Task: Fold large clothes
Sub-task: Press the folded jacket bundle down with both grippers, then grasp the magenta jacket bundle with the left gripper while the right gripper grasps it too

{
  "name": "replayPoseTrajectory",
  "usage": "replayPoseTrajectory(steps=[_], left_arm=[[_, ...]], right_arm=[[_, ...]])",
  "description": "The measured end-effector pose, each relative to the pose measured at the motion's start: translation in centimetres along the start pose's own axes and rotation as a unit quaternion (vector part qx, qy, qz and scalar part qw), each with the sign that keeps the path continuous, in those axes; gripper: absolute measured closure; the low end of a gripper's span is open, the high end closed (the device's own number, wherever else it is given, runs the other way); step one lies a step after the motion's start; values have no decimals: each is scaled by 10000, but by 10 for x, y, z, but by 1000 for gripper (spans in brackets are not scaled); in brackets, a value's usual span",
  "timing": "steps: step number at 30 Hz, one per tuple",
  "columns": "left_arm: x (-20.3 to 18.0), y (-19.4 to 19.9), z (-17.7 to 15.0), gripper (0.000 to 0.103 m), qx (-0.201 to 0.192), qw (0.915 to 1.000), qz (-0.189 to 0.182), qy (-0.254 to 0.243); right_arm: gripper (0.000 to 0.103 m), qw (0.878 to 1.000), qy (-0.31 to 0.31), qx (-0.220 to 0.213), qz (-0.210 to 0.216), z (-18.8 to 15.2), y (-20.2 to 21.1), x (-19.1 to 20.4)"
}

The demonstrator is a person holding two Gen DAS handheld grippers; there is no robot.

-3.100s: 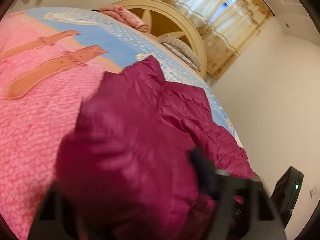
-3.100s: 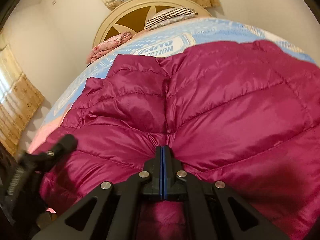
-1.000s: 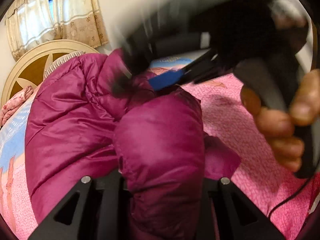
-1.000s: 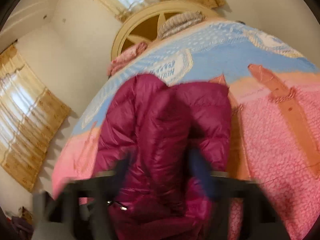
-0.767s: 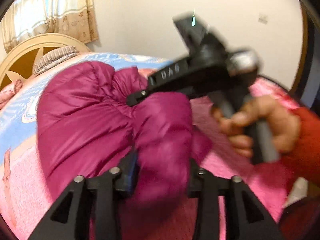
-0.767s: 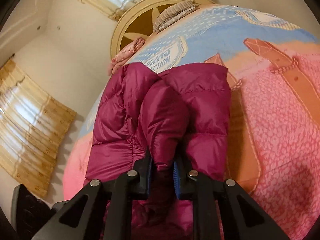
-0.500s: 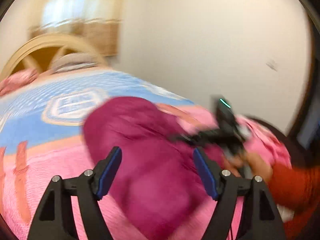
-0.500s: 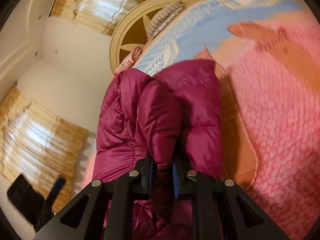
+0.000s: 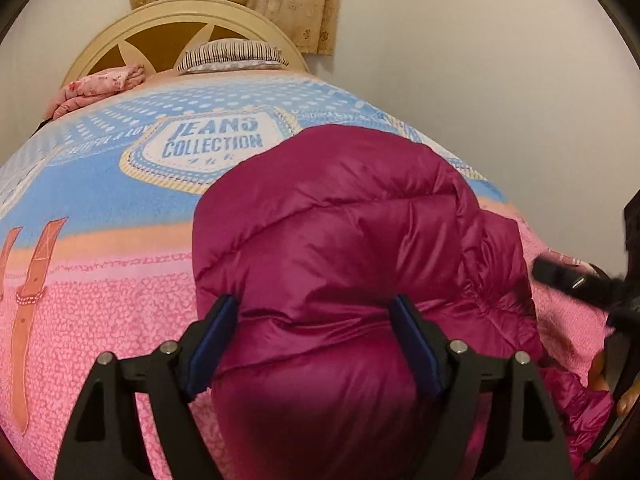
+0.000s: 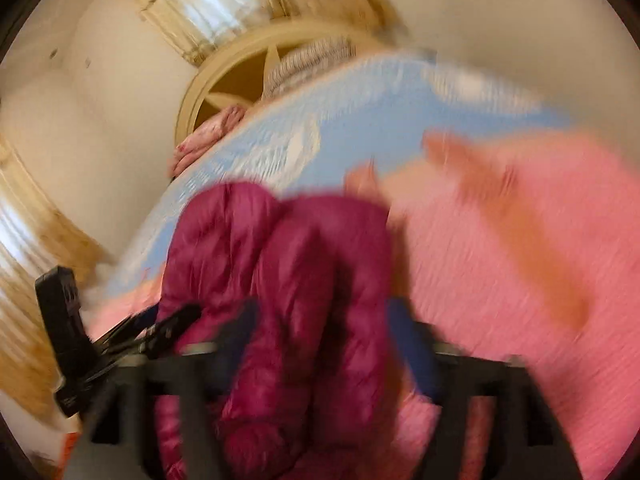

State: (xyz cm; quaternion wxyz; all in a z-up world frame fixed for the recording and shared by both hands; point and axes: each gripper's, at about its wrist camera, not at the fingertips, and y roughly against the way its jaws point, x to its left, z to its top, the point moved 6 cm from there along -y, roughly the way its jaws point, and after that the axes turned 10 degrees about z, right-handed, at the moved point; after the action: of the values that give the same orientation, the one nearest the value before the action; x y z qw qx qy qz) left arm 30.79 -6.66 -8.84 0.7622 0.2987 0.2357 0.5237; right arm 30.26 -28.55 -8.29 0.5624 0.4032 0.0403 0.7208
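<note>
I'm hovering both released tools, left tool [image 9: 314, 340] and right tool [image 10: 324, 344], astride the folded jacket [image 9: 352, 248], risking its puffy layers springing open.

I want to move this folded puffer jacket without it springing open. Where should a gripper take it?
Probably the near rounded fold of the maroon jacket, approached low from the foot of the bed: the layers stack there, so one pinch holds them; the far edge looks looser.
</note>
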Motion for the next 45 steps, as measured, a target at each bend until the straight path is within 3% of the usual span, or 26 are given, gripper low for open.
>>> replayPoseTrajectory(steps=[2,6,7,9,11,13,14,16,18,20,21,23,28,32,37,40,42,45], left_arm=[[2,-1,1,22,23,10000,-43,79],[5,-3,0,22,-2,9999,-77,131],[7,-3,0,22,-19,9999,-66,152],[10,0,-1,21,-82,9996,-5,257],[17,2,0,22,-170,9988,68,458],[24,3,1,21,-281,9975,220,605],[27,2,2,21,-315,9973,292,599],[28,1,4,21,-350,9970,420,540],[25,-1,10,21,-381,9975,399,452],[20,-6,17,21,-373,9980,357,377],[15,-10,21,21,-350,9983,346,297],[4,-23,23,21,-220,9988,431,64],[-18,-50,13,9,45,9979,624,-156],[-15,-63,6,3,217,9984,522,-7],[-23,-63,4,2,279,9966,730,-269],[-26,-60,4,1,264,9961,764,-355],[-27,-59,4,1,227,9955,837,-391],[-28,-58,4,1,216,9949,893,-421]], right_arm=[[14,9998,170,51,34,9,-5,6],[15,9961,330,787,-214,3,-44,-7],[21,9953,311,909,-133,-3,-51,-9],[66,9940,154,1019,360,-6,-59,-5],[80,9947,396,849,419,0,-58,11],[85,9919,640,710,834,4,-58,31],[85,9881,485,695,1281,5,-60,37],[85,9815,-179,789,1737,4,-74,22],[87,9618,-1241,964,2241,-7,-96,-10],[91,9433,-1930,908,2543,-19,-101,-35],[92,9404,-2072,838,2562,-23,-99,-42],[92,9438,-2032,804,2479,-27,-93,-47],[95,9549,-1802,892,2186,-36,-82,-47],[96,9620,-1659,896,1973,-41,-75,-51],[96,9649,-1624,896,1858,-45,-65,-56],[87,9809,-1148,877,1306,-40,-43,-45],[84,9934,-546,746,684,-37,-15,-30],[84,9990,91,409,173,-36,26,-10]])
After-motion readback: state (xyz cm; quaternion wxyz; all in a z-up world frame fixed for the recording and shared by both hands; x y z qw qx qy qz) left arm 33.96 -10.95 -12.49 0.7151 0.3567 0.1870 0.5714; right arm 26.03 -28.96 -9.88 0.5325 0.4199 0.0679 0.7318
